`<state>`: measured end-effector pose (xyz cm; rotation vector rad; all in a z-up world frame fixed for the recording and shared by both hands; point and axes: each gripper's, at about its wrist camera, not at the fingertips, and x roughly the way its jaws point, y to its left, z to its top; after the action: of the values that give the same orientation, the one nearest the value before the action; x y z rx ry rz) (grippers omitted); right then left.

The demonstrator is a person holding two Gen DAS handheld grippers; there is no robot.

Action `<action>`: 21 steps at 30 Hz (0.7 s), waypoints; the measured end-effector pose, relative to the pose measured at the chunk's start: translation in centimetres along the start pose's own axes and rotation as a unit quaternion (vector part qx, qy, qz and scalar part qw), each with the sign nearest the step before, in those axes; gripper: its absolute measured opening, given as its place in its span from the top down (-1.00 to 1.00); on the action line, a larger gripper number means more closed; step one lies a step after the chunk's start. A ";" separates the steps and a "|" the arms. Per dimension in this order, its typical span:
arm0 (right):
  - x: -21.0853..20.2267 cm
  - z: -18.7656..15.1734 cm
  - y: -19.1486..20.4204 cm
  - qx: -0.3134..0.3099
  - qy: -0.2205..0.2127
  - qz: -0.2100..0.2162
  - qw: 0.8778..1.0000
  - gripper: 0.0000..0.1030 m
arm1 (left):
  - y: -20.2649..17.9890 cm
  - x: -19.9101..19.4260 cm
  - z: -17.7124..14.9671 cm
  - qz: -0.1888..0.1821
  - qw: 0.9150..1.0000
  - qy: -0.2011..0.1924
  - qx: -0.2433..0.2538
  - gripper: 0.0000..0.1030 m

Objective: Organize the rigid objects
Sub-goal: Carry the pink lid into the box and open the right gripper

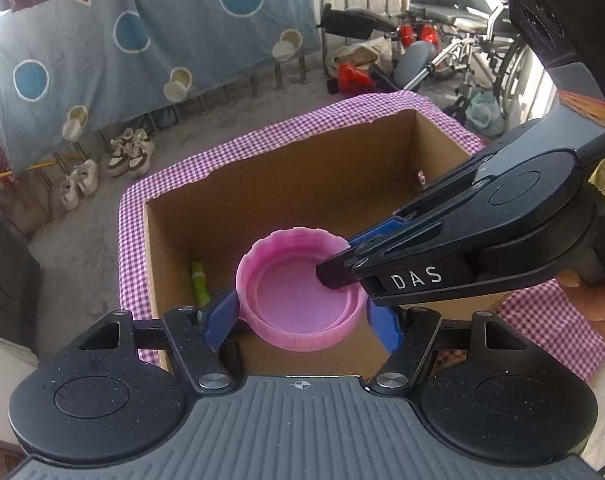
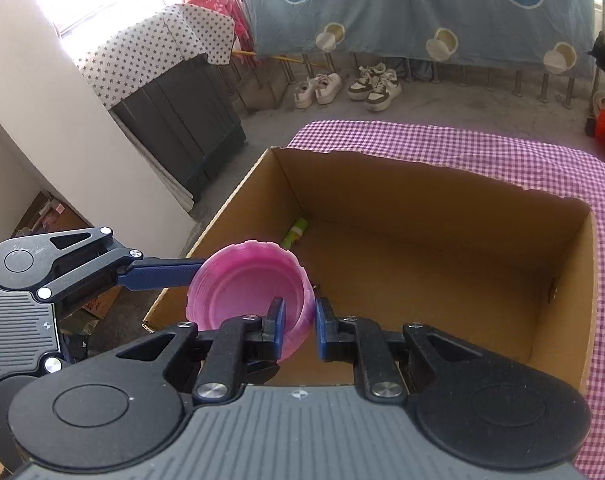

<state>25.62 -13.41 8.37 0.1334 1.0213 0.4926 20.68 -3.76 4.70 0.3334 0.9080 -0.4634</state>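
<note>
Both grippers, left (image 1: 300,314) and right (image 2: 298,326), clench round pink ribbed plastic lid (image 1: 298,292), fingers steadying it over open brown cardboard box (image 2: 422,240) for dropping.

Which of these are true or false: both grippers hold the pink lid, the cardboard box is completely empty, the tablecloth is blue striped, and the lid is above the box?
1. Both grippers hold the pink lid. True: the left gripper clamps its outer sides, the right gripper pinches its rim wall.
2. The cardboard box is completely empty. False: a small green object lies on its floor.
3. The tablecloth is blue striped. False: it is purple and white checked.
4. The lid is above the open box. True: it is held over the box's near corner.
</note>
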 end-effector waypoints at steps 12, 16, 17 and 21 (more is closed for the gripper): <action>9.6 1.3 -5.0 0.066 0.158 0.058 0.984 0.66 | 1.4 6.6 -0.2 -0.018 0.987 0.156 0.023 -0.37; 10.6 1.1 -5.1 0.074 0.175 0.069 0.979 0.64 | 1.5 6.4 -0.5 -0.007 0.986 0.163 0.026 -0.40; 10.5 1.0 -5.0 0.071 0.173 0.066 0.980 0.64 | 1.5 6.4 -0.5 -0.008 0.986 0.165 0.023 -0.40; 9.7 0.9 -4.8 0.070 0.156 0.062 0.983 0.61 | 1.6 5.7 -0.7 -0.007 0.987 0.160 0.019 -0.40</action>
<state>32.09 -13.11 -0.30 0.2520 1.3615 0.5650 24.06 -3.45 -0.16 0.4453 1.2142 -0.4469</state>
